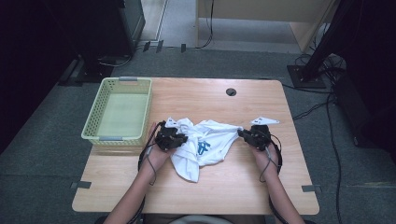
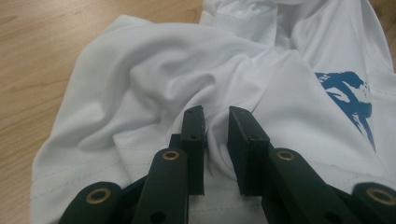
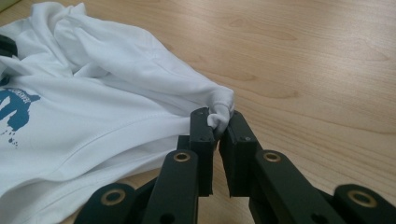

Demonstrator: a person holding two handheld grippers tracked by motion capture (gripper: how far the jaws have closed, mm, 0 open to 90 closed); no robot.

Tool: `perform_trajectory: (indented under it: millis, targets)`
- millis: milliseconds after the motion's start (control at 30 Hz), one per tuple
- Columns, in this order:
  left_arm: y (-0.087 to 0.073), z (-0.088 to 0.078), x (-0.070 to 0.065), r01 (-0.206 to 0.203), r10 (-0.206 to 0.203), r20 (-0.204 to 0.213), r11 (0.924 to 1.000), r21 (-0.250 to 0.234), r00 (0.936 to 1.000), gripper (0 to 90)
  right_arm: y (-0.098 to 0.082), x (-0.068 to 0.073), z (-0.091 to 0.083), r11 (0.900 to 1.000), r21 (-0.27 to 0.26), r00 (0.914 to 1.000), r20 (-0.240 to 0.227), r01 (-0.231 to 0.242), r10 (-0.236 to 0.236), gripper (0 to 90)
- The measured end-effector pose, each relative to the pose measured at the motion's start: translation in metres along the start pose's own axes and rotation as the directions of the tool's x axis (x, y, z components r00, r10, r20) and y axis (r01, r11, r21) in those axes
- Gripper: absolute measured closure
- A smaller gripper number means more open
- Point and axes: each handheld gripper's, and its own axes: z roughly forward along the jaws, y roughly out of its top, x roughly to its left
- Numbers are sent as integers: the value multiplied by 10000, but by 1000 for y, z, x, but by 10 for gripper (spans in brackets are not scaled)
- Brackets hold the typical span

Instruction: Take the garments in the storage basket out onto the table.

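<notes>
**Across the table, a white shirt pinched at both ends**

From above, the white shirt [image 1: 201, 145] lay crumpled on the wooden table [image 1: 219, 186], just right of a green basket [image 1: 120, 112] at the table's left edge. The left gripper [image 1: 180, 139] sat at the shirt's left side and the right gripper [image 1: 243, 134] at its right tip, cloth stretched loosely between them. To do this well, I'd say both grips needed a firm bite on a hem or a corner before any lift, with the hands rising together so the shirt wouldn't slip or twist.

Along the left gripper's own view, its jaws stood narrowly apart over the shirt [image 2: 187, 70], a raised fold running into the gap. Whether the pads actually pressed that fold, I couldn't tell. A blue print [image 2: 350, 93] showed off to the side.

Along the right gripper's view, the jaws were nearly closed and clamped a bunched corner of the shirt [image 3: 93, 93], the nub of cloth poking out above the tips.
</notes>
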Motion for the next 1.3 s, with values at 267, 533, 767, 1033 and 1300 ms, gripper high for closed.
perform_trajectory:
  millis: [267,533,767,1033,1300]
  targets:
    - [-8,-3,-9,125,-126,62,9999,47,9999,761,6,-1,12,9999,54,9997,-219,-120,121,837]
    - [-12,-3,-11,22,-22,44,10000,-65,10000,651,8,-1,19,9998,196,9997,-235,-91,96,837]
    - [-15,-1,-14,-258,258,-7,9993,-275,9997,545,8,-3,19,9997,165,9998,-100,-159,160,746]
    - [-8,-5,-16,-277,275,-48,9992,-292,9996,490,11,-4,6,9984,-255,9986,-171,-496,492,623]
    - [4,-7,-17,-598,586,-246,9970,-486,9980,407,11,-3,-3,9974,-332,9977,-247,-634,626,642]
